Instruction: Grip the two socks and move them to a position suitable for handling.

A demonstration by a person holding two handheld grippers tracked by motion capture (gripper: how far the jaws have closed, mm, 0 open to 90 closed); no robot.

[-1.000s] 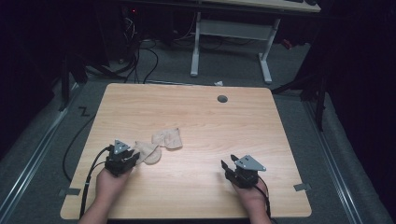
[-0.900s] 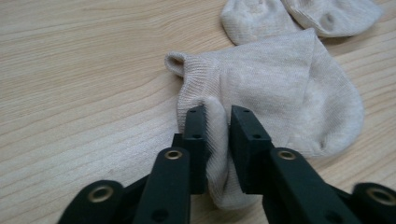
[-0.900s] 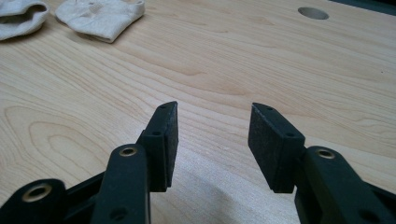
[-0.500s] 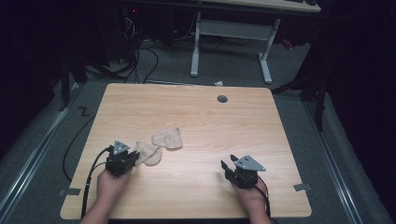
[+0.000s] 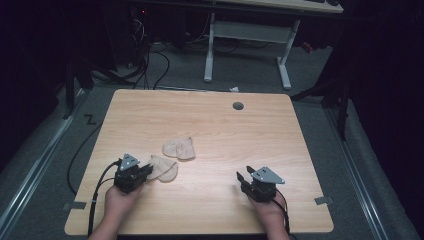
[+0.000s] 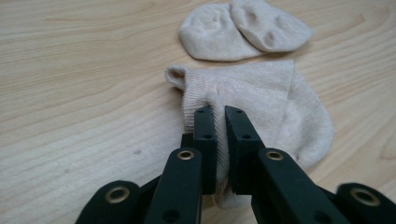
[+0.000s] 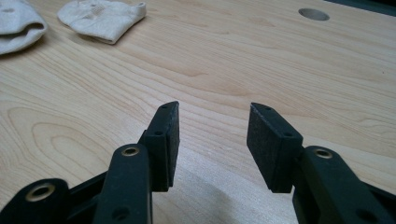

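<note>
- The left gripper [image 6: 219, 116] had just been closing, pinching a fold of the near beige sock [image 6: 275, 107], which lay flat by the table's [image 5: 210, 120] front left corner.
- The right gripper [image 7: 212, 135] stood open, holding nothing.

Bare table [image 5: 215, 130] all round, two socks [image 5: 178, 148] near left

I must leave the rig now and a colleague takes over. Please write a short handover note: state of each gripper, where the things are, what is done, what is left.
Left gripper: jaws have just been closing and now pinch a fold of the near beige cotton ankle sock, which lies flat on the light wooden table.
Right gripper: jaws open, nothing between them, over bare table at the near right.
Second beige ankle sock: lies just beyond the first, untouched.
Done: first sock gripped.
Left: probably lifting it and pairing it with the second sock.
</note>
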